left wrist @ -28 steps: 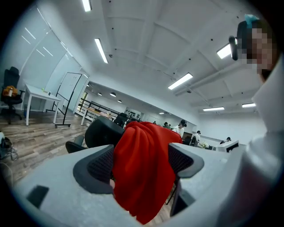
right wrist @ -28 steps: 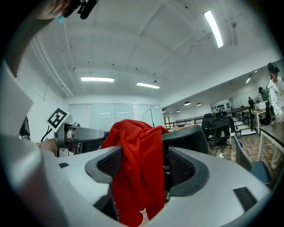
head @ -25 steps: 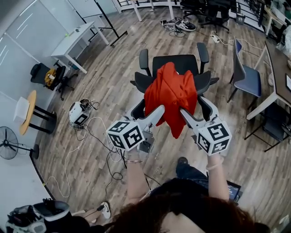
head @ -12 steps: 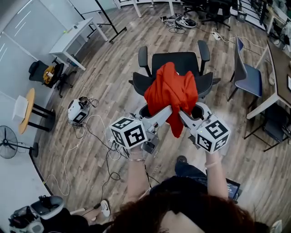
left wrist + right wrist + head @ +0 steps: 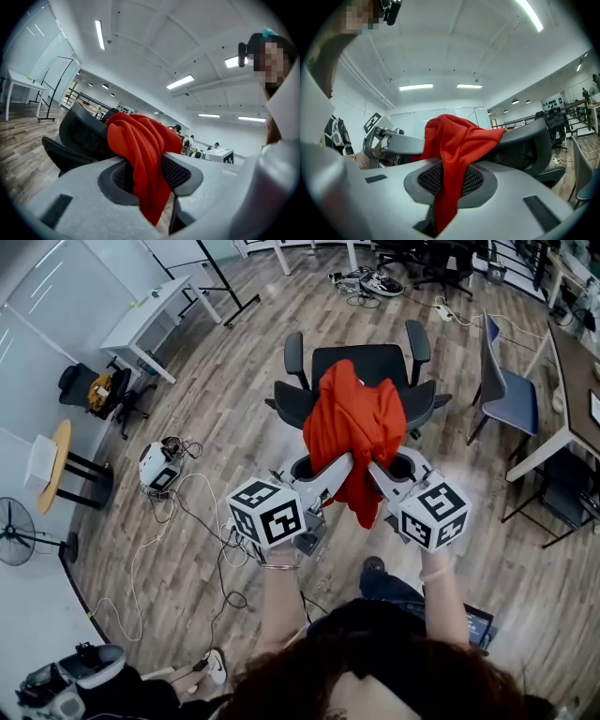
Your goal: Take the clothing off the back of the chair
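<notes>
A red garment point(image 5: 354, 427) hangs over the back of a black office chair point(image 5: 370, 362) in front of me; its hem droops on my side. My left gripper point(image 5: 342, 465) and right gripper point(image 5: 376, 470) meet at the lower part of the cloth, one at each side. In the left gripper view the garment point(image 5: 140, 145) runs down between the jaws of the left gripper point(image 5: 150, 173), which are closing and pinch it. In the right gripper view a fold of the garment point(image 5: 459, 136) is likewise pinched in the closing right gripper point(image 5: 452, 180). The chair back point(image 5: 529, 140) shows behind.
A blue chair point(image 5: 511, 399) and a desk point(image 5: 572, 381) stand at the right. A white table point(image 5: 155, 320), a round wooden table point(image 5: 56, 470) and a fan point(image 5: 14, 535) are at the left. Cables and a white device point(image 5: 161, 470) lie on the wood floor.
Both grippers moved inward onto the garment's lower part, and their jaws went from wide open to closed on the cloth. The garment still hangs on the chair.
</notes>
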Available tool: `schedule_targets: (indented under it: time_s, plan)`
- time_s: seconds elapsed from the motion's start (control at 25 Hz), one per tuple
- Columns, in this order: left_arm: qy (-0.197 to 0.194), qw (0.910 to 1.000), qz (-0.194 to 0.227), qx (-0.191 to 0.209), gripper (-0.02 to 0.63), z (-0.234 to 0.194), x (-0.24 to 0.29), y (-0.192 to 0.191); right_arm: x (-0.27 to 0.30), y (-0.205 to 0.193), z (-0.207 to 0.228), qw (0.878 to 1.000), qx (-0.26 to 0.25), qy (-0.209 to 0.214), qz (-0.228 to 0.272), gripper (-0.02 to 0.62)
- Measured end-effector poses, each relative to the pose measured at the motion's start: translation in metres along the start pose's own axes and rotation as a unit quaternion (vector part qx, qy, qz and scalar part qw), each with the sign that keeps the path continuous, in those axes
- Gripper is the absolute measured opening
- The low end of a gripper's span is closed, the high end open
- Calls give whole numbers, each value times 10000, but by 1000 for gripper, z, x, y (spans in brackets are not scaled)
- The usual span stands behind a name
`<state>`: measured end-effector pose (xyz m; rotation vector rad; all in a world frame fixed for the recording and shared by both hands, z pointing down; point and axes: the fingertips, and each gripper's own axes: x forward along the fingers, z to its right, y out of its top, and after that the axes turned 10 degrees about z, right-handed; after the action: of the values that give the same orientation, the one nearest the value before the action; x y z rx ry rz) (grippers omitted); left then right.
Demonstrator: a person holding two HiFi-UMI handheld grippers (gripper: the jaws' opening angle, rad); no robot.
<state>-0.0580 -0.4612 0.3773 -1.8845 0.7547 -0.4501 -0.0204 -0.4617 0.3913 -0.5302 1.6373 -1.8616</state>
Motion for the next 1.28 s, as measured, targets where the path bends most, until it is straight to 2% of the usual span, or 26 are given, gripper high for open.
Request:
schedule_targets:
  time_s: [0.36, 0.72, 1.28]
  plan:
    - [-181, 9995, 102, 218, 133, 33, -17, -2, -24, 9, -21, 9996, -238, -76, 156, 41]
    - [-311, 9985, 284, 345, 126, 67, -34, 17, -39, 38, -48, 9979, -516, -70, 383, 35]
    - [-497, 9954, 512, 635, 126, 122, -98, 31, -72, 63, -121, 9939, -848, -135, 695, 35]
